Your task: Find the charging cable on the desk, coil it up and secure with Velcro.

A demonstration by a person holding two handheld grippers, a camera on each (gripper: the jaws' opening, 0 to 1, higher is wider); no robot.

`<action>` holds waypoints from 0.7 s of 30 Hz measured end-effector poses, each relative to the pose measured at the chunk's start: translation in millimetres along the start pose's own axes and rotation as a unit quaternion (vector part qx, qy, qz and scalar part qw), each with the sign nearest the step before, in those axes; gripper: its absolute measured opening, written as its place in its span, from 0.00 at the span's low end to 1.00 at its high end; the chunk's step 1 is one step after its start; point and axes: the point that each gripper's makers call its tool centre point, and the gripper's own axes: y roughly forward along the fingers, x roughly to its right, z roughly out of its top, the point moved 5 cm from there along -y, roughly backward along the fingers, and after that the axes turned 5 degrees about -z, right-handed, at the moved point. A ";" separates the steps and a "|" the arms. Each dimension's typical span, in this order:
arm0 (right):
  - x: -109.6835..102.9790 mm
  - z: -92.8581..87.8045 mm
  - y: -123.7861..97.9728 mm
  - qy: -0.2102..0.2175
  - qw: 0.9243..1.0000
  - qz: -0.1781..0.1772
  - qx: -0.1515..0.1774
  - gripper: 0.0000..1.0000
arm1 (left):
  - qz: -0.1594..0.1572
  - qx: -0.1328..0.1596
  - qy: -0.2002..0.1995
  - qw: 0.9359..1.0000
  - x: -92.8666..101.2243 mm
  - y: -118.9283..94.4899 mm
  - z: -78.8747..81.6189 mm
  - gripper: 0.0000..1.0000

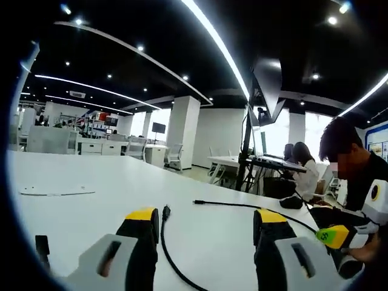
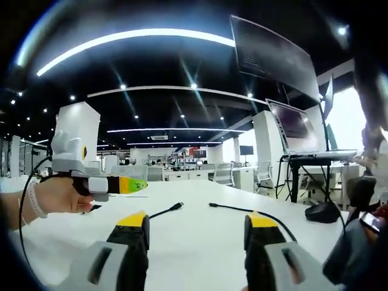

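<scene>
A thin black charging cable [image 1: 171, 254] lies loose on the white table [image 1: 91, 212]. One plug end [image 1: 166, 211] rests between my left gripper's [image 1: 206, 215] yellow-tipped jaws, which stand wide open with nothing held. The other plug [image 1: 197, 202] lies a little farther off, its cord running right. In the right gripper view both plug ends [image 2: 177, 206] [image 2: 212, 205] lie just beyond my right gripper [image 2: 197, 219], which is also open and empty. A hand [image 2: 60, 194] holds the left gripper [image 2: 136, 185] at the left, above the table.
A pale flat strip [image 1: 54, 191] lies on the table to the far left. A black rounded object [image 2: 321, 212] sits at the right, by a monitor stand [image 2: 291, 121]. A person [image 1: 354, 163] sits at the right table edge. Desks and chairs fill the office behind.
</scene>
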 end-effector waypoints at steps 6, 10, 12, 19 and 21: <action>-5.6 1.2 -0.8 -0.006 1.000 -0.002 -0.002 0.64 | -0.002 -0.005 -0.011 1.000 -6.9 12.9 -2.0 0.63; -5.8 -1.1 0.0 -0.014 1.000 -0.003 -0.006 0.63 | -0.004 -0.005 -0.009 1.000 -8.2 21.3 -3.8 0.63; -5.0 -2.5 1.0 -0.015 1.000 -0.005 -0.007 0.63 | -0.005 -0.007 -0.010 1.000 -11.6 28.5 -5.0 0.63; -2.5 -2.4 3.5 -0.018 1.000 -0.008 -0.007 0.63 | 0.001 -0.017 -0.003 1.000 -17.0 43.8 -10.2 0.63; -0.6 -1.6 3.9 -0.019 1.000 -0.010 -0.005 0.63 | 0.004 -0.019 -0.005 1.000 -18.2 49.2 -12.3 0.63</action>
